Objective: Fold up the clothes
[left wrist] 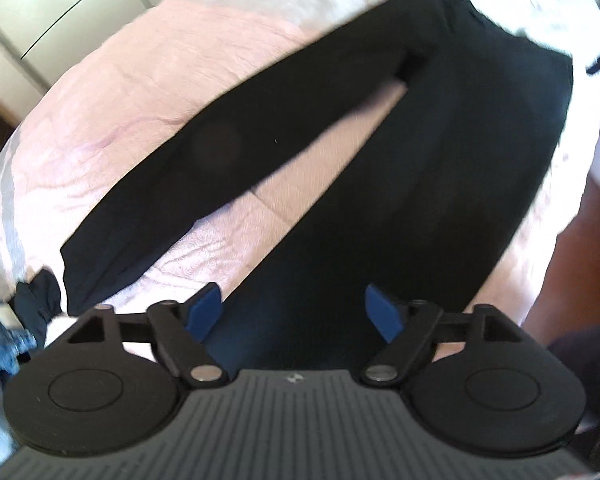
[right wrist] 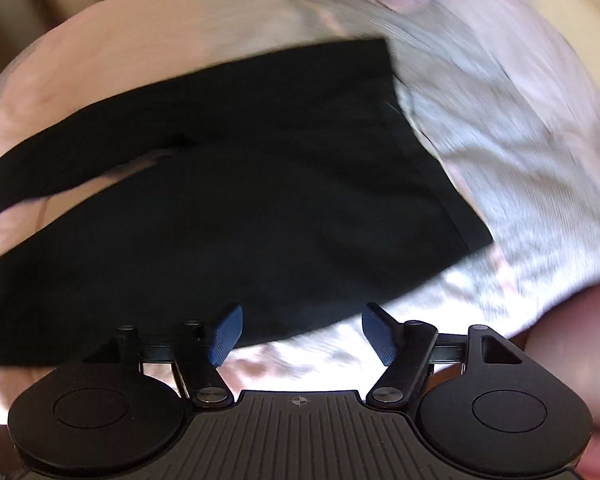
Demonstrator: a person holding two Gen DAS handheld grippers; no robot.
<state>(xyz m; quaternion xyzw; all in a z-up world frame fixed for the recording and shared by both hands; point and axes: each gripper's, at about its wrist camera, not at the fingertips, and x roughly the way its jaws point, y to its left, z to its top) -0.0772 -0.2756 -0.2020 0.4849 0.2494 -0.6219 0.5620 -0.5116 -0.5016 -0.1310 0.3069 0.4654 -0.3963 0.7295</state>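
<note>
Both your left gripper (left wrist: 294, 312) and right gripper (right wrist: 300, 334) stood wide open, holding nothing. The black trousers (left wrist: 440, 152) lay flat ahead of them, 2 legs splayed; whichever leg edge you took wanted a square bite

Left claw (left wrist: 294, 312) and right claw (right wrist: 302, 332), both spread wide.

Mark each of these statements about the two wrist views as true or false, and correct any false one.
1. The black trousers lie spread on a pink sheet. True.
2. The left hand-held gripper is shut on a trouser leg. False: its jaws stand open with nothing between them.
3. The two trouser legs lie apart, with sheet showing between them. True.
4. The right hand-held gripper holds the waistband. False: it is open and grips nothing.
5. The trousers are already folded in half. False: both legs lie stretched out.
</note>
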